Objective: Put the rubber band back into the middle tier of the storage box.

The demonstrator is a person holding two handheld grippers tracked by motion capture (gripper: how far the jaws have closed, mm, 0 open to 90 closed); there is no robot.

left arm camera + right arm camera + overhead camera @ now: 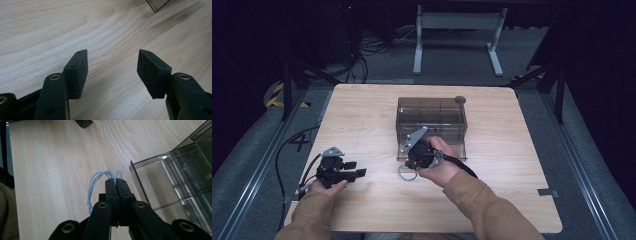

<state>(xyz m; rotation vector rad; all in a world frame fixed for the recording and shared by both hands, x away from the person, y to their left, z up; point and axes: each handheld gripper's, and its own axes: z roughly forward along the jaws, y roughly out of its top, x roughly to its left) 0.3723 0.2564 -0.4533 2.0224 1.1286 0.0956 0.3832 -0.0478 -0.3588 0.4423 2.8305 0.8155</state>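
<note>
Centrally on the wooden counter (pixel 362 115) stands a smoky clear plastic organizer box (pixel 432 120), divided into compartments; what lies inside them cannot be told. Just in front of its near left corner, the right gripper (pixel 116 181) has its jaws pressed together on a coil of pale blue string (pixel 96 186), whose loops rest on the counter. Well apart, the left gripper (pixel 112 66) sits low over bare wood, jaws wide and holding nothing.
</note>
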